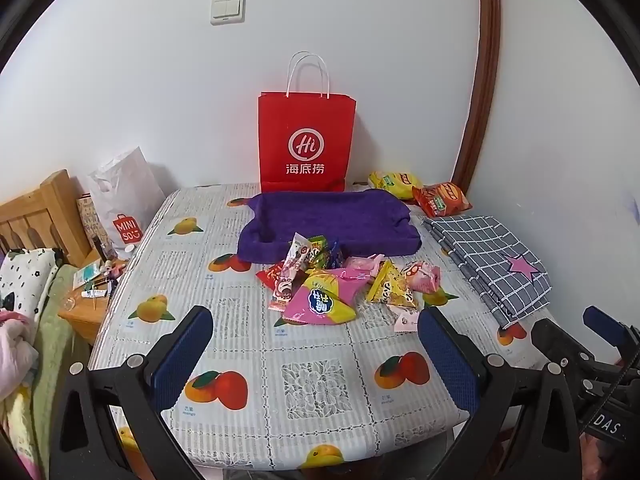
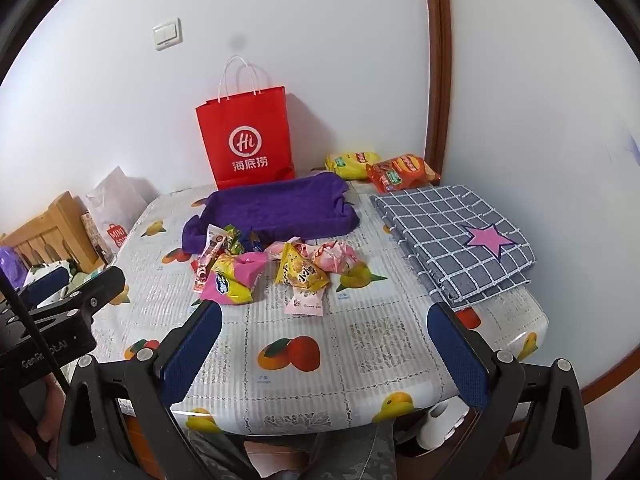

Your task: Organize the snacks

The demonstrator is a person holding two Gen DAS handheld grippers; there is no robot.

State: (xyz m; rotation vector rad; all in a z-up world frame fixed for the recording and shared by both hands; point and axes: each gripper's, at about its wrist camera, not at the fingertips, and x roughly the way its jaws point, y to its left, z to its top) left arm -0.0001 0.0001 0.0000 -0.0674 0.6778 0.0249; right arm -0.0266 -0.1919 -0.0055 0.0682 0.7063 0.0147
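My left gripper (image 1: 316, 360) hangs above the near edge of the counter (image 1: 248, 344), jaws spread wide with nothing between them but the fruit-print tablecloth. My right gripper (image 2: 324, 350) is the same: wide apart, empty, tilted down toward the cloth.

The snacks sit in a loose pile (image 1: 340, 280) near the middle of the counter, just in front of a purple tray (image 1: 332, 216) with soft raised walls. The biggest packet is pink and yellow (image 1: 320, 300), lying nearest my left gripper; a yellow triangular packet (image 2: 300, 270) lies beside it, with a small pink sachet (image 2: 306, 302) in front of that. A few wrappers at the back of the pile lean against the tray's front wall.

A red paper bag (image 1: 306, 140) stands upright against the wall behind the tray. Right of it lie a yellow chip bag (image 2: 352, 162) and an orange chip bag (image 2: 400, 172), well apart from the pile. A folded checked cloth with a pink star (image 2: 456, 236) lies along the counter's right side.
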